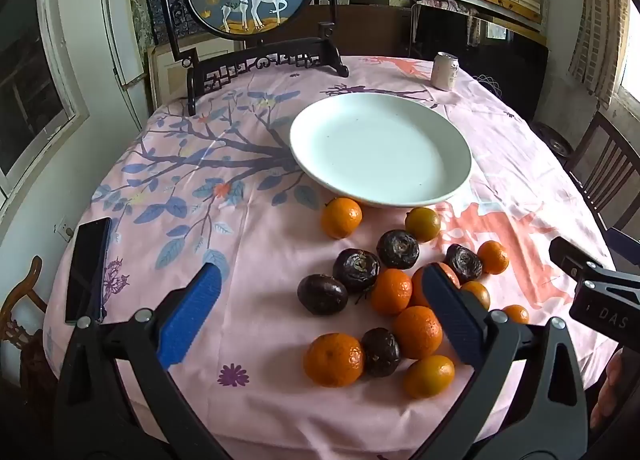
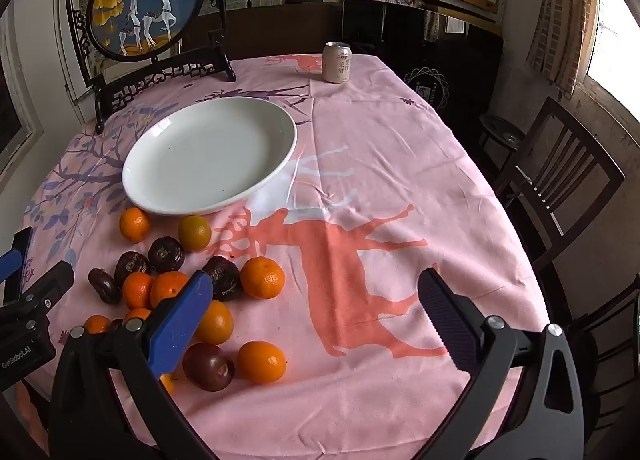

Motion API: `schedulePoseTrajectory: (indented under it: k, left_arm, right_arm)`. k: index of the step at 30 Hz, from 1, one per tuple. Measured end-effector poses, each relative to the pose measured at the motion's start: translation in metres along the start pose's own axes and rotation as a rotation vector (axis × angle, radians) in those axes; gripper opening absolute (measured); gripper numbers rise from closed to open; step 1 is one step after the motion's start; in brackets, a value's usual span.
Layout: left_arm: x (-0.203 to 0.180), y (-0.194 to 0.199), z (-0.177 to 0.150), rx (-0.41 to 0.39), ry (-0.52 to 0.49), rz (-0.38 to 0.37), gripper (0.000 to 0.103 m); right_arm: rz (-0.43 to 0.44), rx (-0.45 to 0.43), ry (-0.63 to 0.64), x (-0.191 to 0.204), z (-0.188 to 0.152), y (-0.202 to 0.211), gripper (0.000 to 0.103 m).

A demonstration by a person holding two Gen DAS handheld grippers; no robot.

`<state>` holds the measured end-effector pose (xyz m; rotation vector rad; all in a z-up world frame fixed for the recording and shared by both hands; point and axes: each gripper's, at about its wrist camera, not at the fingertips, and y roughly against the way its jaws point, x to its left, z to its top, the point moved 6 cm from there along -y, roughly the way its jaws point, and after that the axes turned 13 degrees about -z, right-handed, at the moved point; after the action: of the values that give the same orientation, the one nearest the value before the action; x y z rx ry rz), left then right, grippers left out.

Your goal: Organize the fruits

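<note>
Fruits [image 1: 384, 292] heaped between left gripper [image 1: 320, 300] fingers, left of right gripper [image 2: 316, 308]

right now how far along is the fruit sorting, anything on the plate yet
Nothing looks done: the round white ceramic plate holds no fruit. Nothing is in hand either; the left tongs and right tongs are both open and hold nothing. Everything is left: the small orange tangerines and wrinkled dark purple passion fruits all sit mixed in a loose cluster on the pink floral tablecloth, just in front of the plate.
</note>
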<state>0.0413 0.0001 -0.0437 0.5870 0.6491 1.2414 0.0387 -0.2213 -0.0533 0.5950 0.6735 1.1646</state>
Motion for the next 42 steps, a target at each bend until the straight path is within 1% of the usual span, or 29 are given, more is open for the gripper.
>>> schedulePoseTrajectory:
  k: [2, 42]
  left_arm:
    - [0.0, 0.0006, 0.0004, -0.008, -0.009, 0.012, 0.101]
    - [0.0044, -0.0007, -0.0014, 0.0, 0.018, -0.002, 0.101]
  right_arm:
    - [0.003, 0.004, -0.002, 0.0002, -0.0005, 0.0004, 0.102]
    - [0.006, -0.005, -0.002, 0.0041, 0.0011, 0.0028, 0.102]
